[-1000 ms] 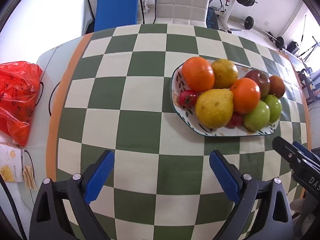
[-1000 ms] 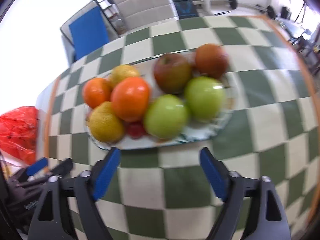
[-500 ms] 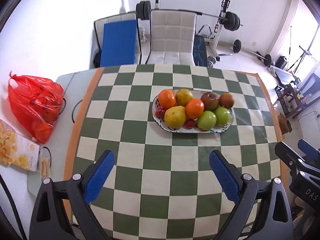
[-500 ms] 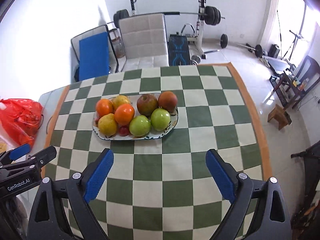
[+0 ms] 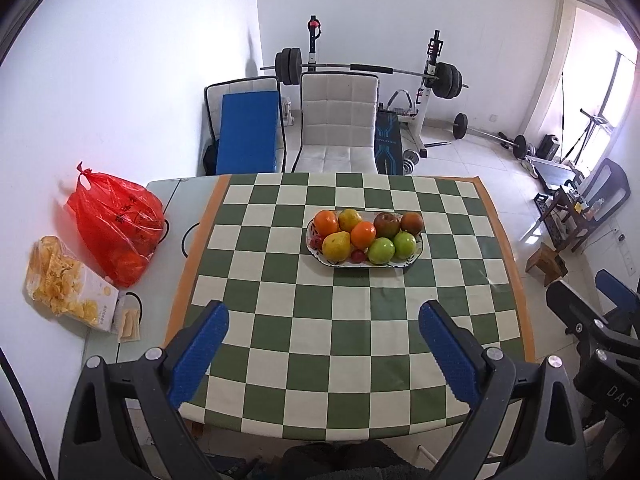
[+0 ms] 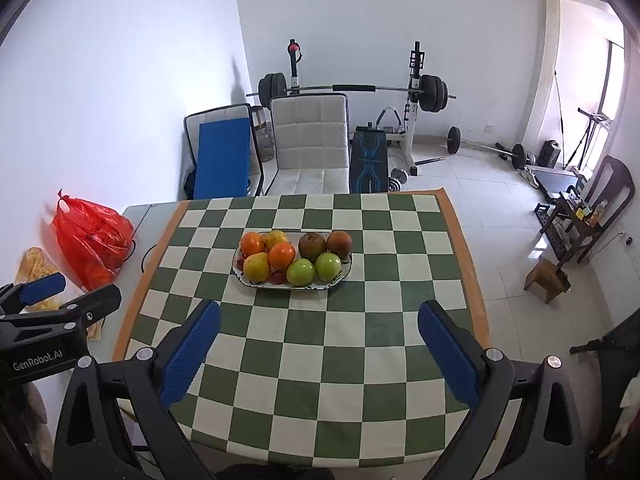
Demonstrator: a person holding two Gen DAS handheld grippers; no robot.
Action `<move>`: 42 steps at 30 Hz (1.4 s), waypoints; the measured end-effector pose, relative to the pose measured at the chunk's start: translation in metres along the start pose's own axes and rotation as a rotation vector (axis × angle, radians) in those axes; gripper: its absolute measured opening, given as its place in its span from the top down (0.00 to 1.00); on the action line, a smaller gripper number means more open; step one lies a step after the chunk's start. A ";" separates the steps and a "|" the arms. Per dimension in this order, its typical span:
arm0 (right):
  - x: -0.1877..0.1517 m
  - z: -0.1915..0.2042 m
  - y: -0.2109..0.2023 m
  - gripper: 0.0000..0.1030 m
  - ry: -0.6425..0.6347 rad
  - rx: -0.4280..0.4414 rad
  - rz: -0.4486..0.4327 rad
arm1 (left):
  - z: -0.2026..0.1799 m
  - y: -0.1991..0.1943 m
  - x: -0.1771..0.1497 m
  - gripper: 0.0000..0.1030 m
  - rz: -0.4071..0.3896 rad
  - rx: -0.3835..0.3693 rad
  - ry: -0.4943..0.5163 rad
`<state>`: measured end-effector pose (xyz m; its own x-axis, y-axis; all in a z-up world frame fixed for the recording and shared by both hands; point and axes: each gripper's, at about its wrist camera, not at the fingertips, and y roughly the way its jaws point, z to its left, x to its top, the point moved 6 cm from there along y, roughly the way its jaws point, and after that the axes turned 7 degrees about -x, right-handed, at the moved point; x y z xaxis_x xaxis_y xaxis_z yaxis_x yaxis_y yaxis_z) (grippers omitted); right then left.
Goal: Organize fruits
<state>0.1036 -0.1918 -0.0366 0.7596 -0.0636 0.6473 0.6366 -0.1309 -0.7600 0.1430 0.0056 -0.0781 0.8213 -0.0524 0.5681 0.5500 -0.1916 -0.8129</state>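
Observation:
A patterned oval plate sits in the middle of the green-and-white checked table. It holds two oranges, a yellow pear, two green apples, two dark red apples and small red fruits. My left gripper is open and empty, high above the table's near edge, far from the plate. My right gripper is open and empty, also high and back. Each gripper shows at the side of the other's view.
A red plastic bag and a packet of yellow snacks lie on the bare table strip at the left. A white chair stands behind the table, with a blue mat, a weight bench and a small wooden stool around.
Both grippers have pulled up and back from close over the plate, so the whole table and room now show. Both stay open and empty.

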 end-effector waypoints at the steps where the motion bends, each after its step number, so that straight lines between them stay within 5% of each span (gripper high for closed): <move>1: 0.000 -0.001 -0.010 0.02 0.007 0.000 -0.008 | -0.001 -0.006 -0.002 0.05 -0.005 -0.001 0.002; 8: 0.003 -0.003 -0.068 0.01 0.035 -0.001 -0.052 | -0.006 -0.040 -0.002 0.05 -0.054 -0.018 0.010; 18: -0.001 -0.002 -0.091 0.01 0.033 -0.005 -0.055 | -0.008 -0.044 -0.011 0.05 -0.057 -0.039 -0.008; 31: 0.001 -0.001 -0.050 0.01 0.037 -0.005 -0.009 | -0.003 -0.013 0.003 0.05 -0.035 -0.015 -0.029; 42: 0.021 0.001 0.032 0.01 0.027 -0.012 0.035 | 0.011 0.050 0.022 0.00 0.023 0.031 -0.037</move>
<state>0.1396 -0.1968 -0.0472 0.7777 -0.0950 0.6214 0.6077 -0.1397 -0.7818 0.1899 0.0054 -0.1075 0.8383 -0.0200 0.5449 0.5353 -0.1600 -0.8294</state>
